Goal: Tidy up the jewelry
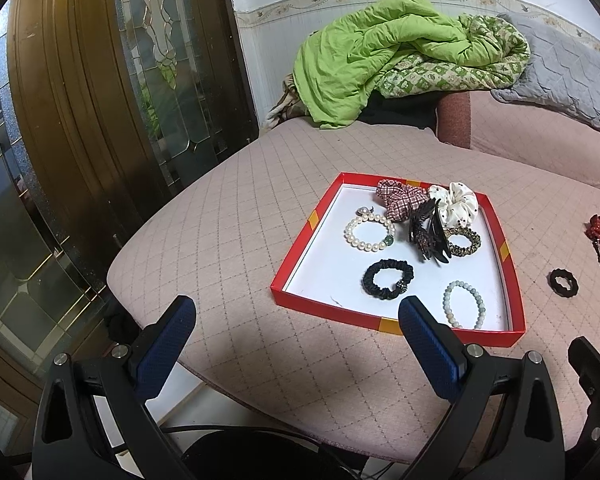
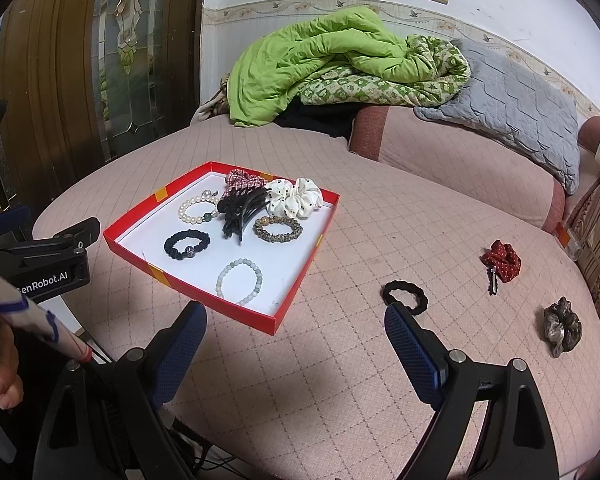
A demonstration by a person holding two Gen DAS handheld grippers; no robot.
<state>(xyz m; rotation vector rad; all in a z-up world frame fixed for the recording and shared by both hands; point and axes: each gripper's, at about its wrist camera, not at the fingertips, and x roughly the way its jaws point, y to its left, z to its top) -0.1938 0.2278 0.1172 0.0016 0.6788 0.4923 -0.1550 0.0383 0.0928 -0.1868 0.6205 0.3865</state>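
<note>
- Both tools are held spread apart and hold nothing: the left tool [image 1: 296, 316] hovers at the near edge of the cushion, the right tool [image 2: 296, 322] just short of the loose pieces
- The red tray [image 2: 132, 250] on the pink quilted cushion [image 2: 340, 380] already holds a pearl bracelet [image 2: 198, 209], a black hair tie with a bead [image 2: 186, 245], a pale bead bracelet [image 2: 240, 280], a black claw clip [image 2: 240, 210], a patterned band [image 2: 278, 229], a plaid scrunchie [image 2: 242, 182] and a white dotted scrunchie [image 2: 296, 197]
- Three pieces lie outside it, to the right: a black ruffled tie [image 2: 405, 297] nearest the right tool, a red scrunchie [image 2: 502, 261] farther back, a dark scrunchie [image 2: 563, 327] near the striped armrest
- The likely step is fetching the black ruffled tie with the right tool
- Straddle one side of the ring rather than the hole, and press lightly into the soft cover so the lower finger gets under
- Drop it on bare white floor near the tray's right wall, clear of the bracelets
</note>
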